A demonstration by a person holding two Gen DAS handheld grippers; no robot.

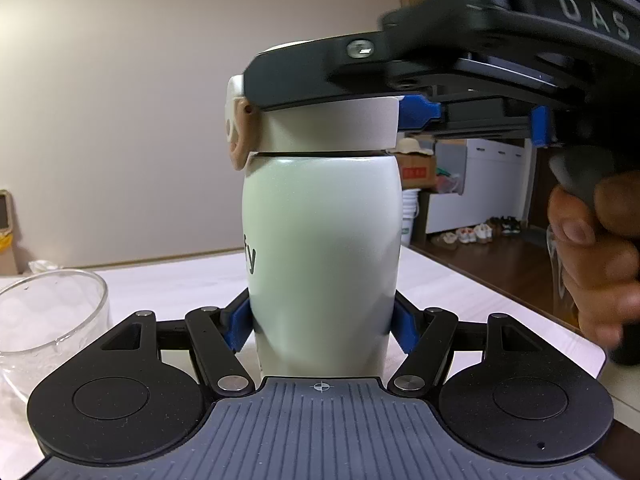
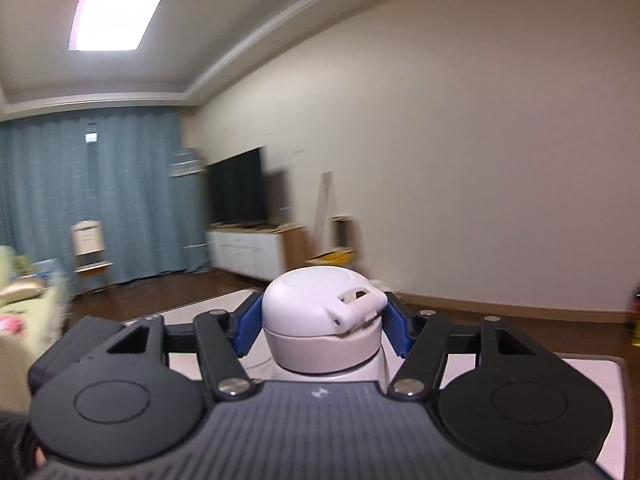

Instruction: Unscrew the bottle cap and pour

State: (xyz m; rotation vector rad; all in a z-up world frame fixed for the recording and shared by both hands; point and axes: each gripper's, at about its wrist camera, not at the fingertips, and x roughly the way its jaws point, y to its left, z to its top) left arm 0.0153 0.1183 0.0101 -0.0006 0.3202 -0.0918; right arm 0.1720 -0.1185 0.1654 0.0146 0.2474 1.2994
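clamping cap [image 2: 320,312] (gripper [image 2: 322,320] both sides)

Pale green-white bottle [image 1: 320,256] with dark lettering, off-white cap [image 2: 320,316], clear glass [image 1: 48,320], teal curtain [image 2: 92,200]

Beige walls [image 2: 480,140] meet a dark wood floor [image 2: 500,320]. Teal curtains [image 2: 100,192] hang at nine o'clock, a lit ceiling panel [image 2: 114,22] at eleven, with a dark television [image 2: 236,190] above a white cabinet [image 2: 248,250].
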